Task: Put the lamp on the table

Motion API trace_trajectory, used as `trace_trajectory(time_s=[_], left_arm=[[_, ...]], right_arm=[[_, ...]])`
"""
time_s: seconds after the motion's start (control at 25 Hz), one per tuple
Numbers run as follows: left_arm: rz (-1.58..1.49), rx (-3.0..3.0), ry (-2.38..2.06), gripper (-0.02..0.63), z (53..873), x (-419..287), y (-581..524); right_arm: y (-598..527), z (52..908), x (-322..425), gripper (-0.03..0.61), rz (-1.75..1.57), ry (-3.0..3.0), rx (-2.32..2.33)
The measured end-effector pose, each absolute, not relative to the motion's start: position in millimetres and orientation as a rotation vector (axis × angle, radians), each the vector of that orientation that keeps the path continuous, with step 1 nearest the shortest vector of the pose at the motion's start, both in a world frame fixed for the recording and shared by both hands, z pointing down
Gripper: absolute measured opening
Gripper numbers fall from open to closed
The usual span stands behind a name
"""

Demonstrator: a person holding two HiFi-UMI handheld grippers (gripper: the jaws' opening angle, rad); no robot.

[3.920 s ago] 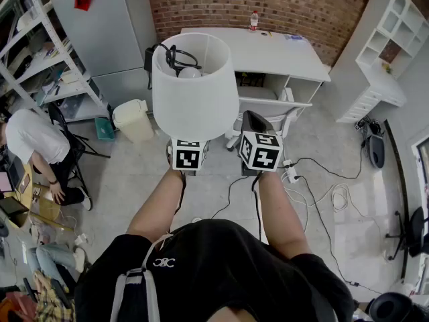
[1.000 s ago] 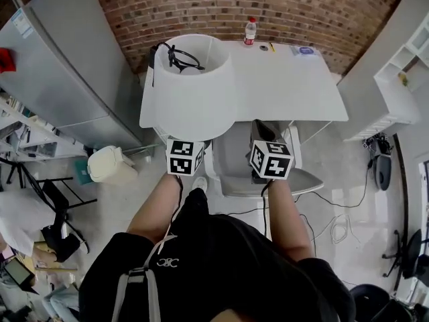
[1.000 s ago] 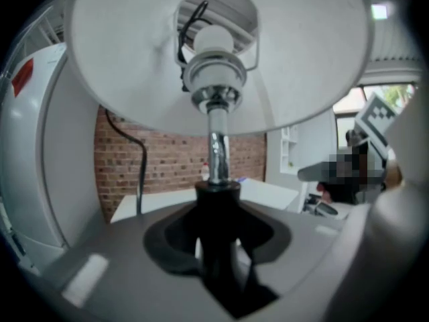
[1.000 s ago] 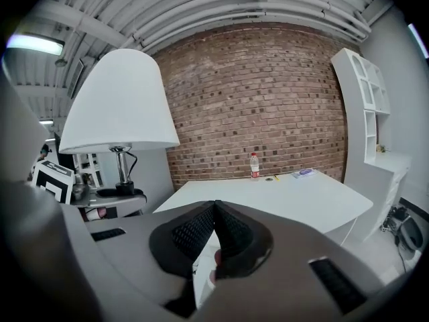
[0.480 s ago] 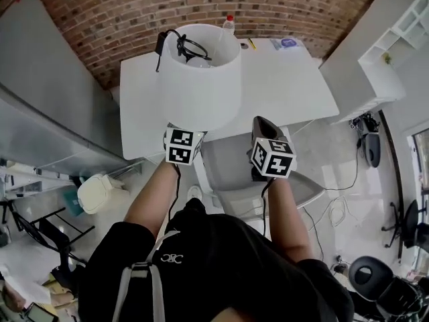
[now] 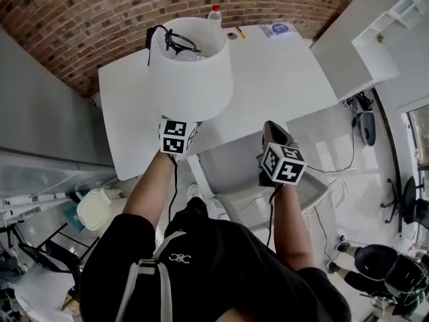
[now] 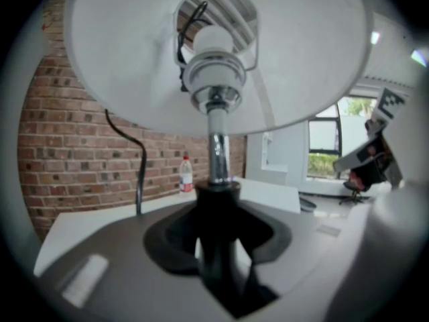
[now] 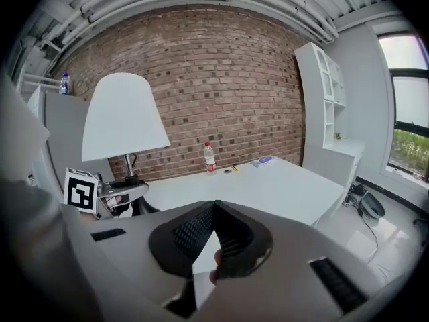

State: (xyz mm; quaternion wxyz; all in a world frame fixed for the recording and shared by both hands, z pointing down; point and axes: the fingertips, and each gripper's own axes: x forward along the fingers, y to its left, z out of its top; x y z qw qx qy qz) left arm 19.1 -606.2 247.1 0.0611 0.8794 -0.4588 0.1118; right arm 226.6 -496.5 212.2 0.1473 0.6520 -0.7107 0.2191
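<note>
The lamp (image 6: pixel 191 72) has a white shade, and its black cord (image 6: pixel 171 40) lies coiled in the shade's open top. My left gripper (image 6: pixel 177 135) is shut on the black collar (image 7: pixel 216 206) at the foot of the chrome stem (image 7: pixel 216 156) and holds the lamp upright over the left part of the white table (image 6: pixel 281 72). In the right gripper view, the lamp (image 8: pixel 124 116) hangs above the table (image 8: pixel 268 186) at the left. My right gripper (image 6: pixel 276 143) is over the table's front edge. Its jaws (image 8: pixel 214 206) meet at the tips with nothing between them.
A plastic bottle (image 6: pixel 214 12) stands at the table's back edge by the brick wall, with a blue item (image 6: pixel 278 29) and a pen nearby. A grey chair (image 6: pixel 248 173) sits at the table's front. A white shelf unit (image 6: pixel 375 39) is at the right, a bin (image 6: pixel 97 210) at the left.
The person has walked up to the table. The lamp, held the same way, has gone from over the floor to over the table's left part. The right gripper has drifted slightly right.
</note>
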Motion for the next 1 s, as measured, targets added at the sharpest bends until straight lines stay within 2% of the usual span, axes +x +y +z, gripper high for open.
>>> trace_trajectory(time_s=[0.56, 1.0], left_arm=[[0.345, 2.703, -1.246, 0.133, 311, 50, -694], [0.311, 2.667, -1.256, 0.135, 347, 48, -711]], right_arm=[[-526, 254, 269, -0.002, 0.710, -1.839, 1.928], [-526, 279, 266, -0.002, 0.710, -1.771, 1.859]])
